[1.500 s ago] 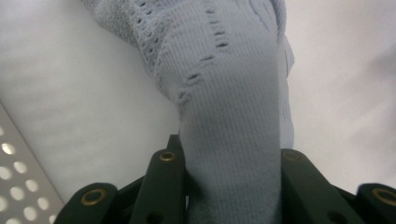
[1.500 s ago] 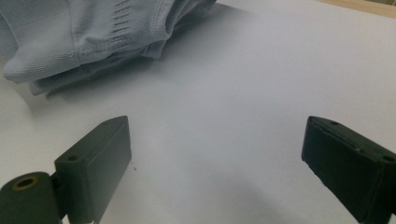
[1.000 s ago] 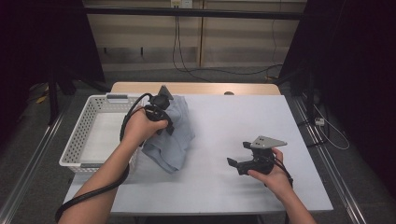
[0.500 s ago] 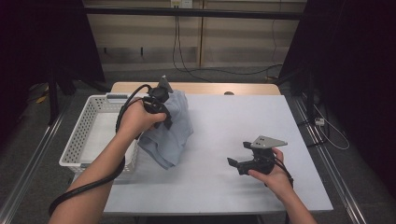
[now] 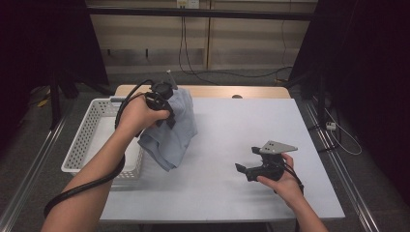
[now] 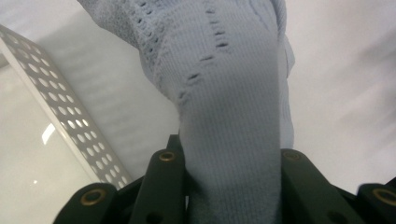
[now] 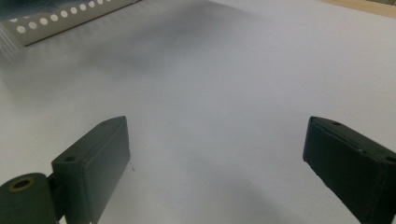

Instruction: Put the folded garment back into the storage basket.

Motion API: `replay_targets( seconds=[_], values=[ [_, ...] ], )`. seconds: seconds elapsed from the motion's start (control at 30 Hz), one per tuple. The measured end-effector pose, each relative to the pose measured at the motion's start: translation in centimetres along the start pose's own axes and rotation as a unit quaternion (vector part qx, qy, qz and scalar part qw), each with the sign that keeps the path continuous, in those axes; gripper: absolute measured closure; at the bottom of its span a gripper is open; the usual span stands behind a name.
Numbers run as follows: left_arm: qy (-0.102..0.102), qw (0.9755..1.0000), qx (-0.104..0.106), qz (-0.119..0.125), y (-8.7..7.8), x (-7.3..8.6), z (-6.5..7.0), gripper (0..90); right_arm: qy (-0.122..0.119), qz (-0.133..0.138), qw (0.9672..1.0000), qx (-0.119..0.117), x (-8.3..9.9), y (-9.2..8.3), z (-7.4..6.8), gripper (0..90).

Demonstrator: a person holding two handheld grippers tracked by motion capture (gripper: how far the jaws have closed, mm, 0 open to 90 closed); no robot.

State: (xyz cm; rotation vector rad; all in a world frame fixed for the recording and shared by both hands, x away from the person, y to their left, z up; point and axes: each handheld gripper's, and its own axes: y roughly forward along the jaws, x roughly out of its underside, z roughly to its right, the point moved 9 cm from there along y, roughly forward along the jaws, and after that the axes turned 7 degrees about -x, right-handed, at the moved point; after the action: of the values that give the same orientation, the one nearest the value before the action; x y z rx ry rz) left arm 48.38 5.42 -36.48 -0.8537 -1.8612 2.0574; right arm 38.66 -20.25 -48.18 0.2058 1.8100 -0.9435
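A pale blue knitted garment point(image 5: 174, 128) hangs from my left gripper point(image 5: 162, 104), lifted above the table beside the white basket point(image 5: 84, 140). In the left gripper view the cloth point(image 6: 229, 93) runs down between both black jaws, which are shut on it. Its lower folds droop toward the white table point(image 5: 232, 130). My right gripper point(image 5: 249, 166) rests low over the table at the front right, jaws wide apart with nothing between them; its fingers point(image 7: 93, 158) frame bare white table surface point(image 7: 210, 102).
The perforated white basket point(image 6: 56, 102) stands at the table's left edge, and its rim point(image 7: 56, 21) appears far off in the right gripper view. A wooden strip point(image 5: 212, 91) runs along the table's far edge. Dark curtains flank both sides.
My left gripper has risen with the blue garment, lifting more of the cloth off the table. The right gripper has stayed where it was.
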Motion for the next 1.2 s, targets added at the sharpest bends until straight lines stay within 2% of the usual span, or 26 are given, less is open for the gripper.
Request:
replay_targets(
  seconds=[0.23, 0.5, 0.6, 1.2],
  values=[
    [0.010, 0.9999, -0.006, -0.006, -0.4, -0.1, -0.1, 73.5, -0.002, 0.000, 1.0000, 0.000, 0.0, -0.1, 0.0, 7.2],
    [0.011, 0.9998, -0.009, -0.012, -0.7, -0.1, -0.5, 73.5, -0.002, 0.001, 1.0000, 0.000, 0.0, -0.1, 0.0, 7.2],
    [0.015, 0.9996, -0.017, -0.015, -0.8, 0.0, -0.7, 73.5, -0.002, 0.000, 1.0000, 0.000, 0.0, 0.0, 0.0, 7.2],
    [0.005, 0.9996, -0.021, -0.016, -2.0, 0.5, -2.4, 73.5, -0.003, 0.000, 1.0000, 0.000, -0.1, 0.0, -0.1, 7.2]
  ],
)
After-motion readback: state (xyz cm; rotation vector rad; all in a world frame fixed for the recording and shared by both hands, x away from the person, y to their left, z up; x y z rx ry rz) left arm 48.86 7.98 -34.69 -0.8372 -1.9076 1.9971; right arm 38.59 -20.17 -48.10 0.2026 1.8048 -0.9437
